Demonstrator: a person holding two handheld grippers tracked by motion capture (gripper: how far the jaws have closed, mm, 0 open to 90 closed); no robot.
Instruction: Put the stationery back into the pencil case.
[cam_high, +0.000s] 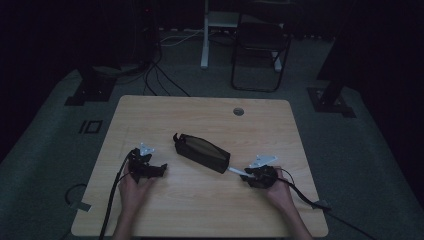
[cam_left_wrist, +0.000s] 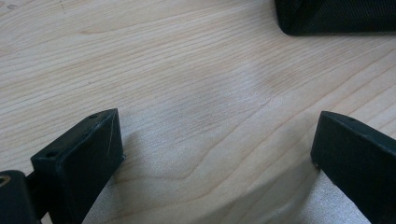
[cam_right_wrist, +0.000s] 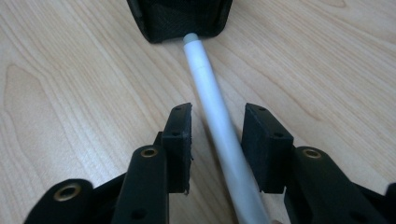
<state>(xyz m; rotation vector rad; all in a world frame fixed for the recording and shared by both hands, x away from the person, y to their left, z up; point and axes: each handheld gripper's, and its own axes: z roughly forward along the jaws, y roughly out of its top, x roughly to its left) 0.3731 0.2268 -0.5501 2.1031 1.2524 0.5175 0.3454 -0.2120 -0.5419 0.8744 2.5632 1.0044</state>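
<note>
Hands at the lower edge of the high view work two grippers on a light wooden table (cam_high: 200, 210) in a dim room. At lower left of centre, the left gripper (cam_high: 159, 170) rests low over the wood in the person's left hand (cam_high: 134, 187), its jaws spread wide with bare tabletop between them; its cable (cam_high: 111, 200) trails down toward the bottom edge. In the left gripper view, a corner of the dark pouch (cam_left_wrist: 336, 16) sits at the upper right of the frame, well clear of both jaws.

At mid-frame in the high view, that pouch (cam_high: 201, 152), a long dark zip case, lies slanted from upper left to lower right. A white pen (cam_high: 237, 171) pokes out from its lower right end and runs to the right gripper (cam_high: 248, 178), held in the person's right hand (cam_high: 280, 192) at lower right.

In the right gripper view, the pen (cam_right_wrist: 219, 126) climbs from the bottom edge to the pouch's end (cam_right_wrist: 180, 18) at top centre, its tip touching the fabric. The right gripper's jaws flank the pen closely, narrow gaps showing on both sides; they are not pressing on it.
</note>
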